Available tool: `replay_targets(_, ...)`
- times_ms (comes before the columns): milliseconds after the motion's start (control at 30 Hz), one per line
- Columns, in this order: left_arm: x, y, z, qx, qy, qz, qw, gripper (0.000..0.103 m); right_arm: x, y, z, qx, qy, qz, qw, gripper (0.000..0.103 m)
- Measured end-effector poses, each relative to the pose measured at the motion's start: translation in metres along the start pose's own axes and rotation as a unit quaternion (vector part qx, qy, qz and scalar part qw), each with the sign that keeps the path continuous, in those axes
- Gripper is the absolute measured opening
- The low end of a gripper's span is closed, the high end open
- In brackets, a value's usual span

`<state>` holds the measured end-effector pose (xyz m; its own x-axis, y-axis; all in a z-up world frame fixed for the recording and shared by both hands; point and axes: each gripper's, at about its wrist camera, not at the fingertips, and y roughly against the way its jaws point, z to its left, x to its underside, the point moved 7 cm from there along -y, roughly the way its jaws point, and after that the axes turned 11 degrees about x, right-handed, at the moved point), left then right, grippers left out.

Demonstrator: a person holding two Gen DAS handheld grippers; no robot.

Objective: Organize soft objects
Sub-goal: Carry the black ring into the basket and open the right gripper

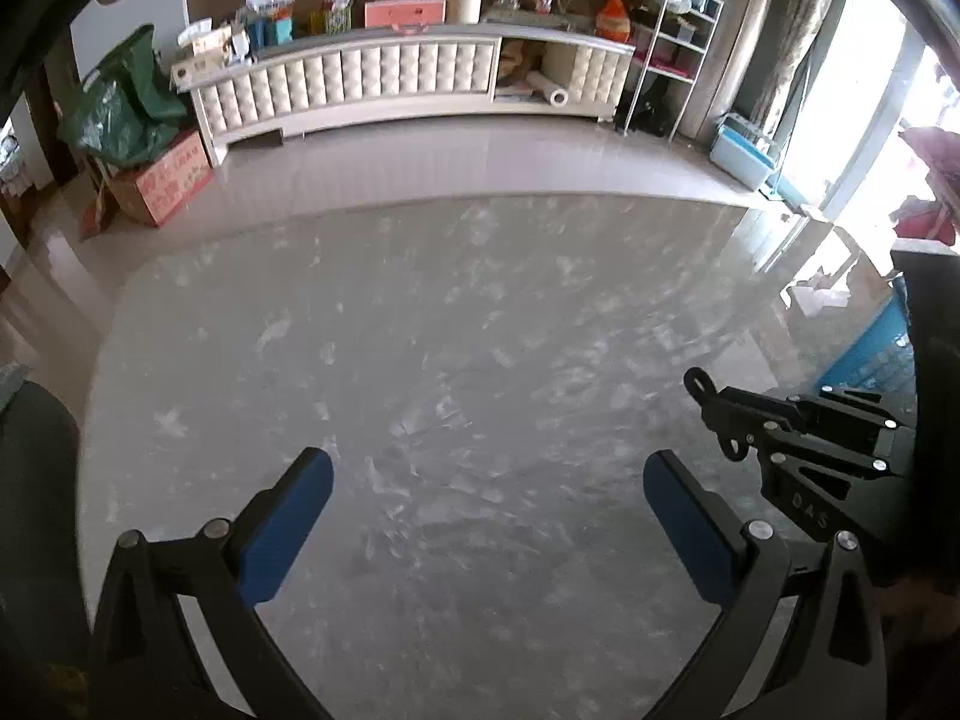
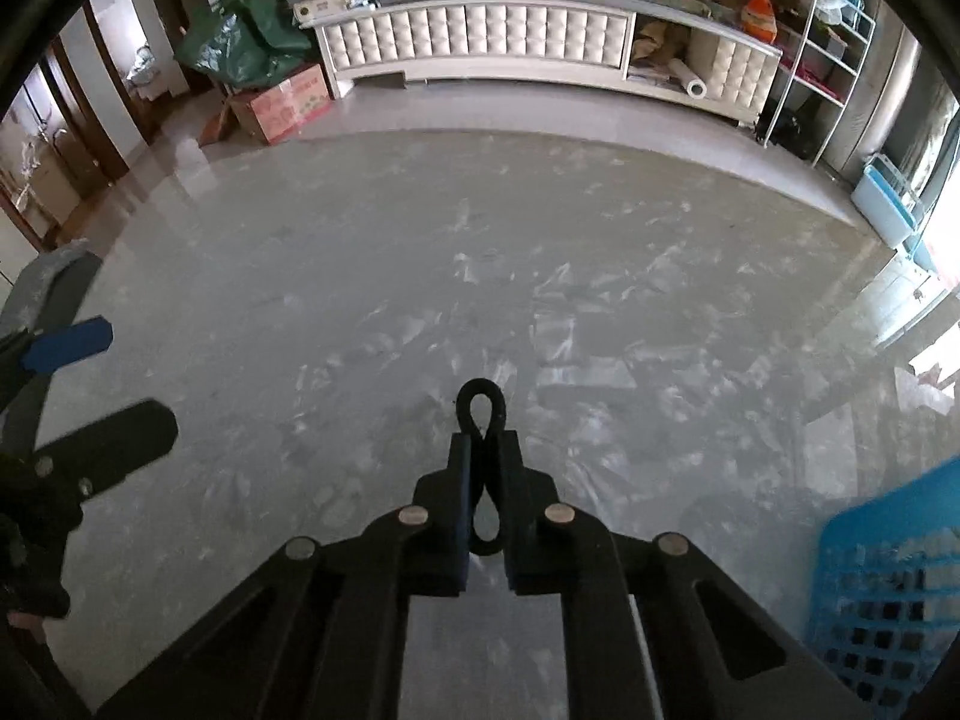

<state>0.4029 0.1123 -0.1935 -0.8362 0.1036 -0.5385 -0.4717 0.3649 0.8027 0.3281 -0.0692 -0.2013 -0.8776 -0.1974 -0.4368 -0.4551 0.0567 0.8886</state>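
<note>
A thin black loop (image 2: 480, 468), like a soft hair tie twisted into a figure eight, is pinched between the closed fingers of the right tool (image 2: 483, 450), just above the grey marble counter (image 2: 420, 276). One end pokes out past the fingertips and the other end hangs behind them, so only the thin middle is held. That is the main worry: the band is skinny and springy, and it could slide out or flick away if the tool moves fast or tilts. The blue basket (image 2: 888, 588) sits near the right edge of the counter, and it looks like the place where the band should go, though I am only guessing. Its sides have many holes, so a small band dropped at the rim could bounce off or slip through. The left tool (image 1: 486, 486) is wide open and holds nothing. It hangs close beside the right one, so the two could bump if they cross.
</note>
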Motion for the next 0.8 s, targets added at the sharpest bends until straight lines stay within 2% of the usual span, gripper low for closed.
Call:
replay_targets(233, -0.007, 0.054, -0.05, -0.005, -0.031, -0.03, 0.9991, 0.103, 0.002, 0.074, -0.014, -0.028, 0.0, -0.044, 0.999, 0.008)
replay_targets(467, -0.014, 0.112, -0.098, -0.013, -0.04, -0.071, 0.9966, 0.103, 0.015, 0.152, -0.034, -0.032, 0.005, -0.094, 0.995, 0.008)
replay_targets(800, 0.002, 0.151, -0.174, 0.0, -0.076, -0.089, 0.9932, 0.103, 0.051, 0.223, -0.08, -0.022, -0.005, -0.132, 0.991, 0.008)
